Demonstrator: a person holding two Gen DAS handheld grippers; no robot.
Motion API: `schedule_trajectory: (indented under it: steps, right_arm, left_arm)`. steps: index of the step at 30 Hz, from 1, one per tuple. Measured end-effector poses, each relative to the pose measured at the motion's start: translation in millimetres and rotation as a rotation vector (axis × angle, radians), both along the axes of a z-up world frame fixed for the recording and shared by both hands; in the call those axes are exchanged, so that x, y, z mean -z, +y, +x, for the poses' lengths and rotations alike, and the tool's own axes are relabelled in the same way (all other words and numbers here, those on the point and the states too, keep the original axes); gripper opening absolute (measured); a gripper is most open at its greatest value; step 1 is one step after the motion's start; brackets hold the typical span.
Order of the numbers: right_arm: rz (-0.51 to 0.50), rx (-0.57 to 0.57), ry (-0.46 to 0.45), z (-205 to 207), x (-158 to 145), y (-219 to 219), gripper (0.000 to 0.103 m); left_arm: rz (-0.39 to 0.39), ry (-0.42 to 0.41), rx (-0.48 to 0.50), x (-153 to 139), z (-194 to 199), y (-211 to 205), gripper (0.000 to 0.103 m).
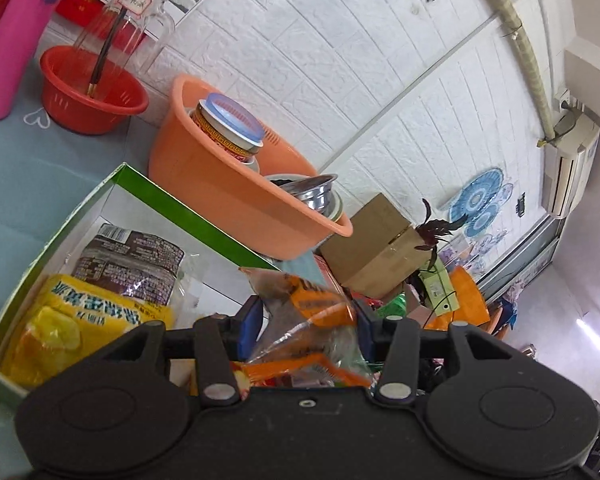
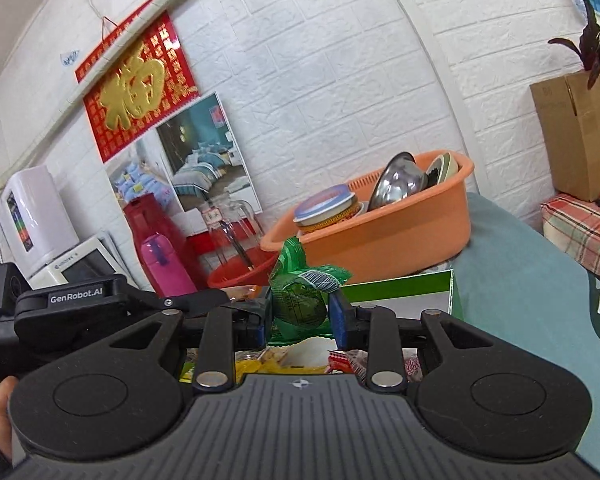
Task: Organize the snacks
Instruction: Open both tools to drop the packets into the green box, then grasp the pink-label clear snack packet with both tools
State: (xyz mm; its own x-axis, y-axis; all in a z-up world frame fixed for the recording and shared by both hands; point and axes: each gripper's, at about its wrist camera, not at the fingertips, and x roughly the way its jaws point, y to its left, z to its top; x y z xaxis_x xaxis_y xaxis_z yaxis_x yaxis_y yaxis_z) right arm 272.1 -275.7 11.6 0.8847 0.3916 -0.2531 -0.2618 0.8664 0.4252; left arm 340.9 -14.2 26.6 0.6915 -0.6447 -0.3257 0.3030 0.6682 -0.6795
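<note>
My left gripper [image 1: 306, 326] is shut on an orange and clear snack packet [image 1: 312, 308], held above the near right corner of a green-rimmed cardboard box [image 1: 172, 200]. In the box lie a yellow snack bag [image 1: 80, 324] and a dark brown packet [image 1: 134, 264]. My right gripper [image 2: 300, 316] is shut on a green snack packet [image 2: 300, 296], held above the same green box [image 2: 404, 286]. More loose snacks [image 2: 292, 358] lie under it. The left gripper's black body [image 2: 84, 308] shows at the left of the right wrist view.
An orange basin [image 1: 220, 188] with bowls and a lidded tub stands behind the box, also in the right wrist view [image 2: 380, 236]. A red basin [image 1: 88, 96], a pink flask [image 1: 16, 40] and a cardboard carton [image 1: 376, 248] stand around. A white brick wall is behind.
</note>
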Motion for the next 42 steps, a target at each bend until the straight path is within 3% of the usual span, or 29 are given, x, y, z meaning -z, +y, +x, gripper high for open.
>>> schedule_trajectory:
  steps: [1,2,3,4,8,12,18,25,29,33,39,42]
  right_arm:
    - [-0.016,0.001,0.014,5,4,2,0.057]
    - [-0.032,0.007,0.031,9,8,2,0.072]
    - [-0.048,0.034,0.046,11,12,2,0.098]
    - [-0.052,0.059,0.043,10,15,0,0.103]
    - [-0.016,0.063,0.046,-4,15,-13,0.103]
    - [0.022,0.056,0.006,-29,-4,-16,0.103]
    - [0.069,0.029,-0.079,-85,-43,-14,0.103]
    - [0.118,-0.059,-0.108,-145,-63,-9,0.103]
    - [0.102,-0.096,-0.063,-164,-52,1,0.103]
    - [0.089,-0.140,0.029,-172,-25,16,0.103]
    - [0.080,-0.219,0.201,-177,21,47,0.103]
    - [0.061,-0.247,0.241,-179,31,61,0.103]
  left_arm:
    - [0.004,-0.005,-0.004,3,3,-1,0.098]
    - [0.009,-0.003,-0.011,5,3,0,0.103]
    - [0.017,0.001,-0.038,6,1,1,0.103]
    - [0.023,-0.010,-0.072,8,-2,4,0.103]
    - [0.032,-0.021,-0.066,5,-12,14,0.103]
    - [0.016,-0.022,-0.065,-9,-34,22,0.103]
    - [0.026,-0.051,-0.077,-41,-92,39,0.103]
    - [0.097,-0.082,-0.102,-55,-165,67,0.103]
    - [0.139,-0.077,-0.138,-39,-193,86,0.103]
    - [0.182,-0.020,-0.170,-11,-201,105,0.103]
    - [0.248,0.027,-0.229,28,-178,130,0.103]
    - [0.196,0.077,-0.229,47,-161,145,0.103]
